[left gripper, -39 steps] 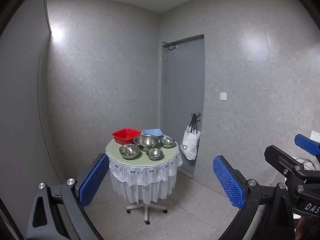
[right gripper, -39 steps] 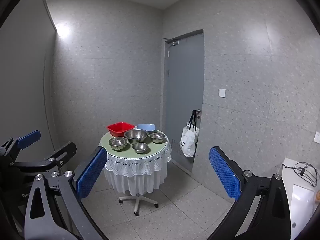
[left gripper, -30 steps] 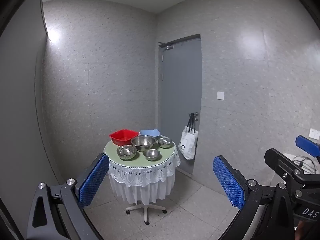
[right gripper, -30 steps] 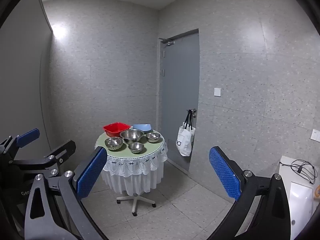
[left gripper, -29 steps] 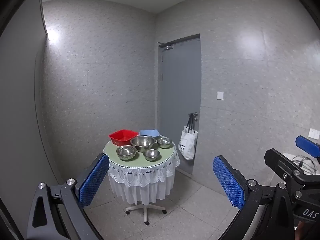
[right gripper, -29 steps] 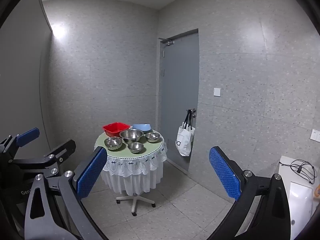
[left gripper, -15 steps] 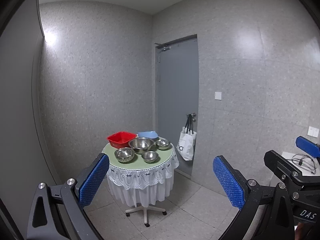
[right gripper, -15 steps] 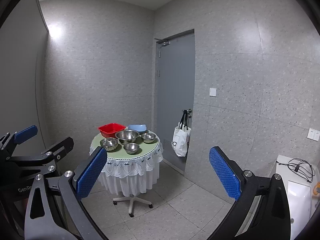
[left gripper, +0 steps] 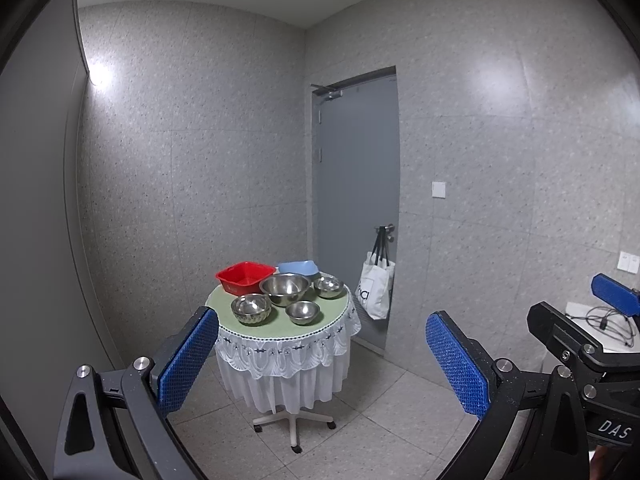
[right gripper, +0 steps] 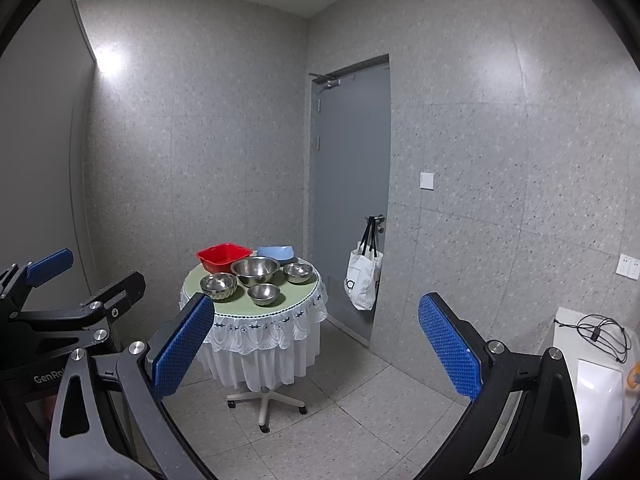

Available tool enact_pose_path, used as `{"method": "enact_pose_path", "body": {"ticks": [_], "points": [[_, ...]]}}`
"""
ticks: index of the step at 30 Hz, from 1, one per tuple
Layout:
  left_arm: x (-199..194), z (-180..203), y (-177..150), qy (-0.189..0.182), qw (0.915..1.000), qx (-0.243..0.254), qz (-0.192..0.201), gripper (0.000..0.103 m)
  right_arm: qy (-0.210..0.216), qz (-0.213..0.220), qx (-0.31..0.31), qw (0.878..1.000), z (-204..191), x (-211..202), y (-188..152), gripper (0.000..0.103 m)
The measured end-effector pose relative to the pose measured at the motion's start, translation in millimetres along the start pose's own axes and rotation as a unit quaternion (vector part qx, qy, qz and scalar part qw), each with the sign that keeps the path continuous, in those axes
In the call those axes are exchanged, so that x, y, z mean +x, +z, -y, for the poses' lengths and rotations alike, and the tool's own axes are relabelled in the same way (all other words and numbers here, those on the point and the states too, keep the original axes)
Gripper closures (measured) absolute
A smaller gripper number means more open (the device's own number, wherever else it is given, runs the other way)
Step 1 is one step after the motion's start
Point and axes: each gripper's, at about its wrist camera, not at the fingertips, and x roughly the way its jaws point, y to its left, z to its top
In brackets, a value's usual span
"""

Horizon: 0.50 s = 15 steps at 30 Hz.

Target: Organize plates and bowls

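Observation:
A small round table [left gripper: 328,330] with a green top and white lace skirt stands across the room; it also shows in the right wrist view [right gripper: 296,312]. On it sit a large steel bowl [left gripper: 285,288], three smaller steel bowls [left gripper: 251,308] [left gripper: 303,312] [left gripper: 329,286], a red square basin [left gripper: 245,277] and a light blue basin [left gripper: 298,267]. My left gripper [left gripper: 322,360] is open and empty, far from the table. My right gripper [right gripper: 316,348] is open and empty too. The large bowl [right gripper: 255,270] and red basin [right gripper: 223,257] show in the right wrist view.
A grey door [left gripper: 356,200] is behind the table, with a white tote bag [left gripper: 376,290] hanging on its handle. A white unit with cables [right gripper: 596,344] stands at the right. The tiled floor [left gripper: 380,412] lies between me and the table.
Both views have drifted slightly, so the table sits a little to the left and lower than before. Both grippers stay open and empty.

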Motion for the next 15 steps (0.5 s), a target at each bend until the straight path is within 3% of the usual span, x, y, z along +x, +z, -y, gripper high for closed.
{"method": "enact_pose_path", "body": {"ticks": [15], "points": [[8.7, -3.7, -5.7, 0.000, 1.0000, -0.001, 0.000, 0.000, -0.001, -0.003, 0.001, 1.000, -3.9, 6.5, -4.4, 0.000]]}}
